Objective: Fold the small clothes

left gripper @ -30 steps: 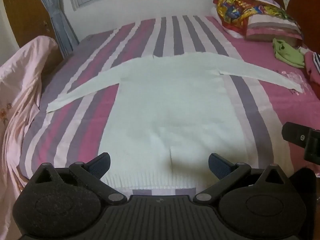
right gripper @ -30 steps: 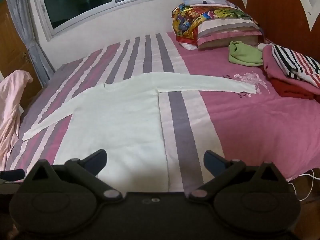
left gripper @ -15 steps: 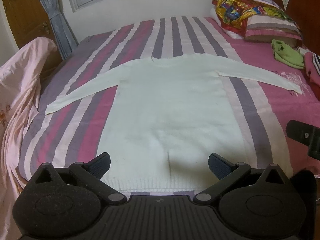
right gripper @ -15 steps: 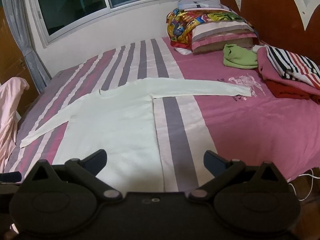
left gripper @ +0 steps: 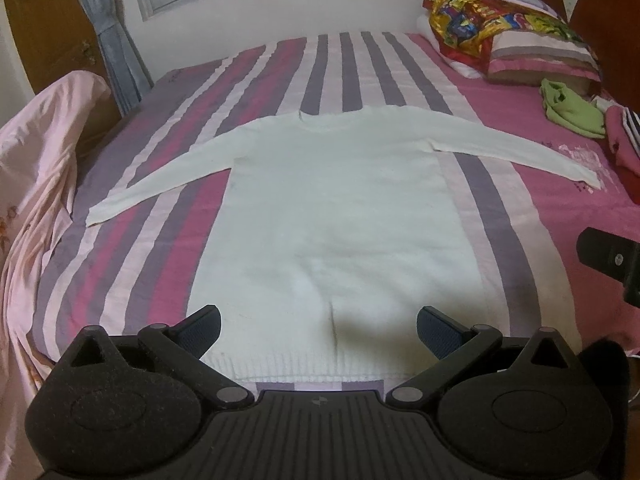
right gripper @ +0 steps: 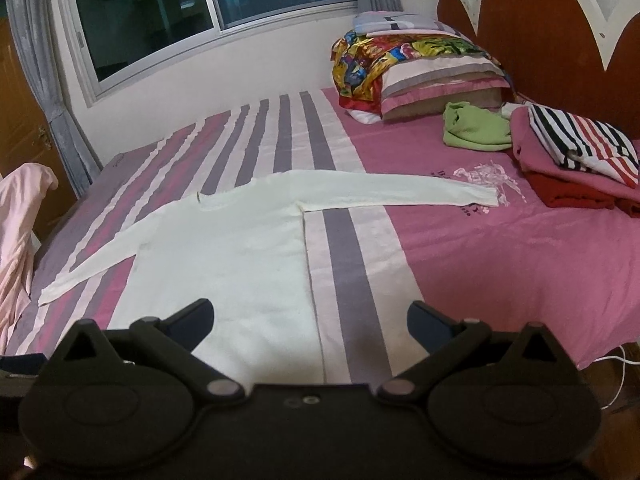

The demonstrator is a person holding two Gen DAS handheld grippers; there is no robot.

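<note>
A white long-sleeved sweater point(left gripper: 332, 216) lies flat on the striped pink bedspread point(left gripper: 120, 280), both sleeves spread out sideways, hem nearest me. My left gripper point(left gripper: 319, 330) hangs open above the hem, holding nothing. In the right wrist view the same sweater point(right gripper: 232, 256) fills the lower left, and its right sleeve point(right gripper: 400, 192) stretches toward the folded clothes. My right gripper point(right gripper: 311, 320) is open and empty above the sweater's right edge near the hem. Part of the right gripper's body point(left gripper: 612, 260) shows at the right edge of the left wrist view.
A pile of folded clothes point(right gripper: 580, 156) and a green garment point(right gripper: 476, 128) sit by the pillows point(right gripper: 420, 76) and headboard point(right gripper: 560, 40). A pink sheet point(left gripper: 36, 184) hangs at the bed's left side. A window point(right gripper: 200, 12) and wall lie beyond the bed. A cable point(right gripper: 618, 364) trails by the bed's right edge.
Both cameras have pulled back and risen a little, so the sweater looks smaller and more of the room shows. The sweater has not moved and both grippers stay open.
</note>
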